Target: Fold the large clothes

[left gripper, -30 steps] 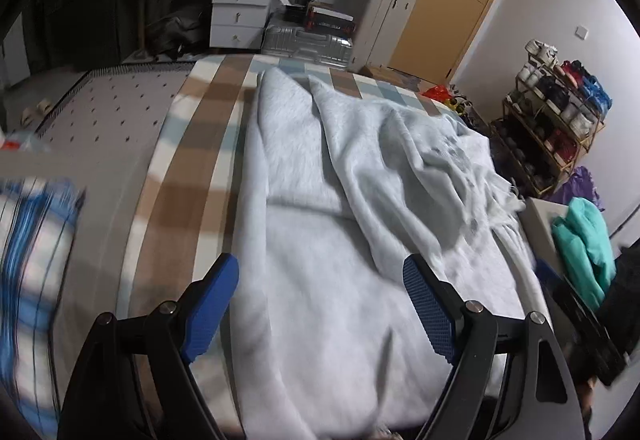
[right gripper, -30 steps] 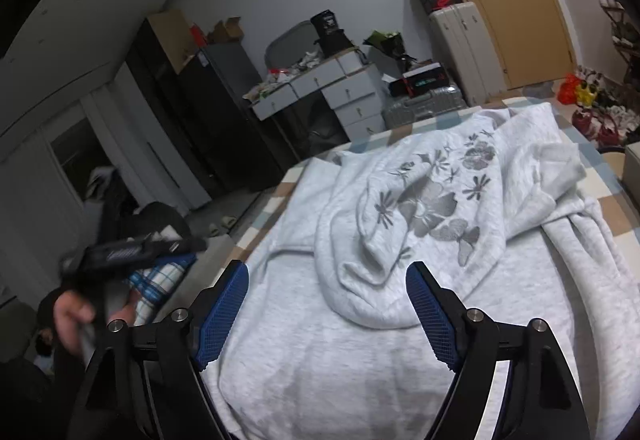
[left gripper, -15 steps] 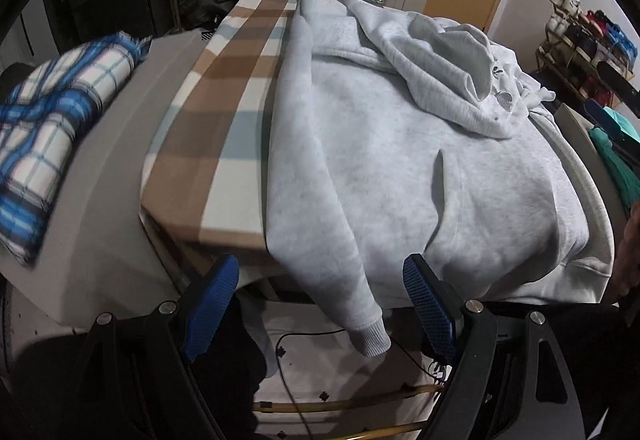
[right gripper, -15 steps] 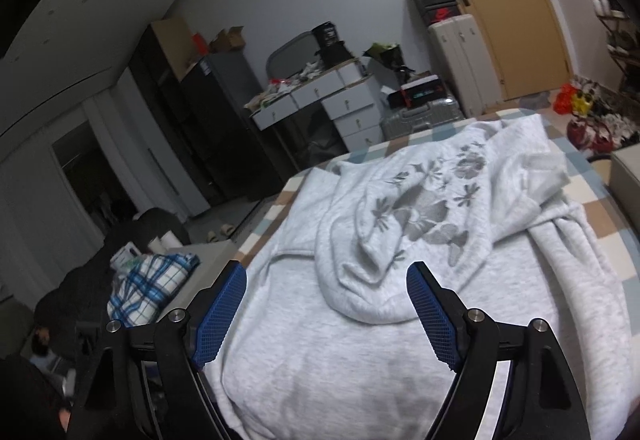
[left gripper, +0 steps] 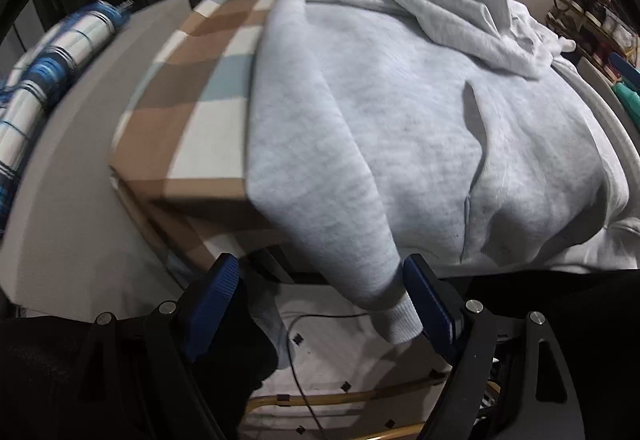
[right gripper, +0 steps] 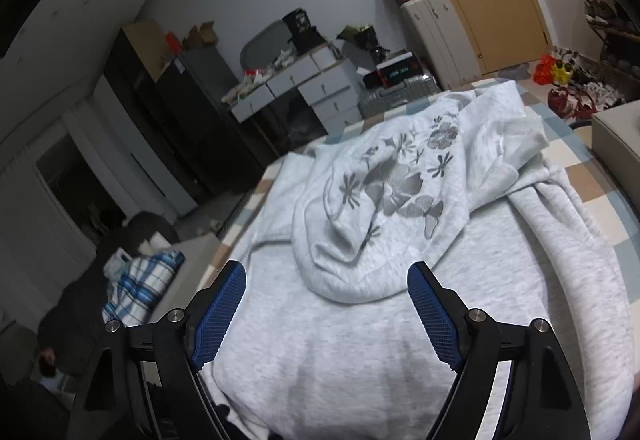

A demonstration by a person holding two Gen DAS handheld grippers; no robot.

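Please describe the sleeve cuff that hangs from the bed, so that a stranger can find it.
Find the checked blanket on the bed, with the grey hoodie on it. One sleeve runs over the near edge. Its ribbed cuff hangs between the left gripper's open blue fingers.

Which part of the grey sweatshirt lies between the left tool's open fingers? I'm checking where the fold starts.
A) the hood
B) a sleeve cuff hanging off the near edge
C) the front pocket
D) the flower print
B: in the left wrist view the ribbed sleeve cuff of the sweatshirt hangs between the left tool's open fingers, beside one pad.
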